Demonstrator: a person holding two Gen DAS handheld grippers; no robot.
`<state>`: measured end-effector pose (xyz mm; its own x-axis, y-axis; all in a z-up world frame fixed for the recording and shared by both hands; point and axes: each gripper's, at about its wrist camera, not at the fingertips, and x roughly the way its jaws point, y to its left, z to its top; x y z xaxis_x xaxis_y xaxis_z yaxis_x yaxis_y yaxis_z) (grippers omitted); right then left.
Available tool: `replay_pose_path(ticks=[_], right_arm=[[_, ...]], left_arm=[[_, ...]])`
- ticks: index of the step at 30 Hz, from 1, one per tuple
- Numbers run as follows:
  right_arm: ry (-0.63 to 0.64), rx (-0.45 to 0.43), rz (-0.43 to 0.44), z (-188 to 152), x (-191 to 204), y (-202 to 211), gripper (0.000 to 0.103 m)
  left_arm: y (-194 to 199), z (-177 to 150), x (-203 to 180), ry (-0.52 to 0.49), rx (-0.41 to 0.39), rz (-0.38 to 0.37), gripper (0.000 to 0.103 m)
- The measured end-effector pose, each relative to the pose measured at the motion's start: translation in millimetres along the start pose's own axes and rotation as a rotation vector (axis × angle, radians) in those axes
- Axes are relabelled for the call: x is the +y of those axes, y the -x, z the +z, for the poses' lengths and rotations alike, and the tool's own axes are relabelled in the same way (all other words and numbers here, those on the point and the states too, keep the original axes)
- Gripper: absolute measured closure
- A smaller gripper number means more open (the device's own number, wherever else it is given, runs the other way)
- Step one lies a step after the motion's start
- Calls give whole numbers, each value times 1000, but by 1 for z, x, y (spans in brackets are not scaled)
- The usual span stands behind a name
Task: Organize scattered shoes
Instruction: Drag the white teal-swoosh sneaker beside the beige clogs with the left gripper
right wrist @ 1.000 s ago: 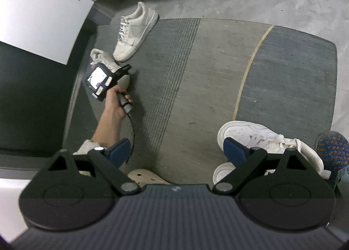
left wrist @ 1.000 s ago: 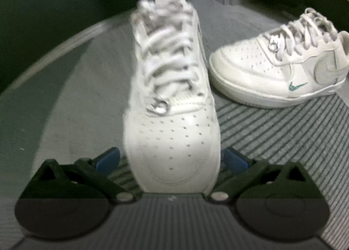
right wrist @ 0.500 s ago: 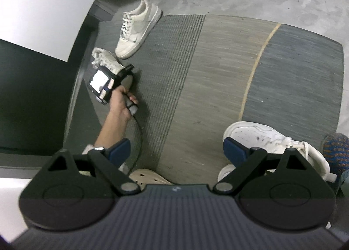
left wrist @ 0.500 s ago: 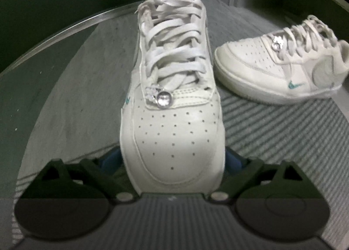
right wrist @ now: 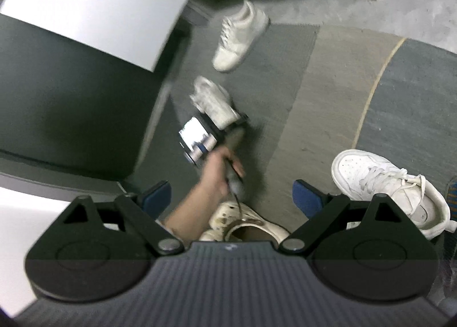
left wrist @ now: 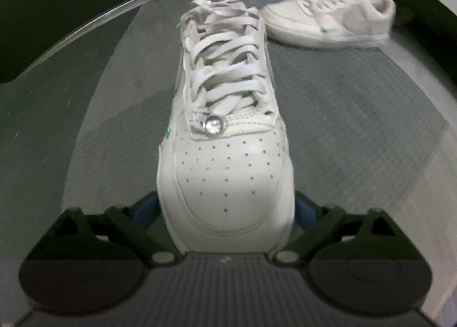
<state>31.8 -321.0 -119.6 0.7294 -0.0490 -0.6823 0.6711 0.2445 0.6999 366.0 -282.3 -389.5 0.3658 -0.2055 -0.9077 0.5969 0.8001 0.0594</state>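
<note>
My left gripper (left wrist: 225,210) is shut on the toe of a white laced sneaker (left wrist: 225,141), whose heel points away from me. Its matching sneaker (left wrist: 331,24) lies on its sole at the upper right, apart from the held one. From above, in the right wrist view, a hand (right wrist: 217,170) holds that left gripper (right wrist: 225,124) on the held sneaker (right wrist: 212,98), with the mate (right wrist: 240,38) beyond it. My right gripper (right wrist: 231,195) hangs open high above the rug, nothing between its fingers.
A striped grey rug (right wrist: 328,84) covers the floor. Another white sneaker (right wrist: 385,187) lies at the right, and a beige clog (right wrist: 248,221) sits just under the right gripper. A white cabinet door (right wrist: 91,13) and a dark cabinet front stand at the left.
The left gripper has drawn the held sneaker away from its mate, which now lies farther off at the upper right. The right gripper has shifted and stays open.
</note>
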Motion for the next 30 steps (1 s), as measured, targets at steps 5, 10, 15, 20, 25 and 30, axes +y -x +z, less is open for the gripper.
replay_pose_path(ticks=[5,10,15,20,25,30], right_arm=[[-14,-49,92,-16,-2,43,9],[-6,-69,113,-19,-8,62,9],[14,-69,123,-18,-11,72,9],[34,-69,133,-18,-14,82,9],[53,-68,143,-18,-17,92,9],[73,-68,154,-18,-21,102,9]], left_arm=[[40,-66,-1,10,67,-19,7],[52,-115,-10,-7,144,-31,7],[40,-133,-10,-51,203,-34,12],[76,-137,-9,-143,134,-16,6],[130,-133,-3,-148,113,-16,4],[204,-120,2,-105,76,-4,3]])
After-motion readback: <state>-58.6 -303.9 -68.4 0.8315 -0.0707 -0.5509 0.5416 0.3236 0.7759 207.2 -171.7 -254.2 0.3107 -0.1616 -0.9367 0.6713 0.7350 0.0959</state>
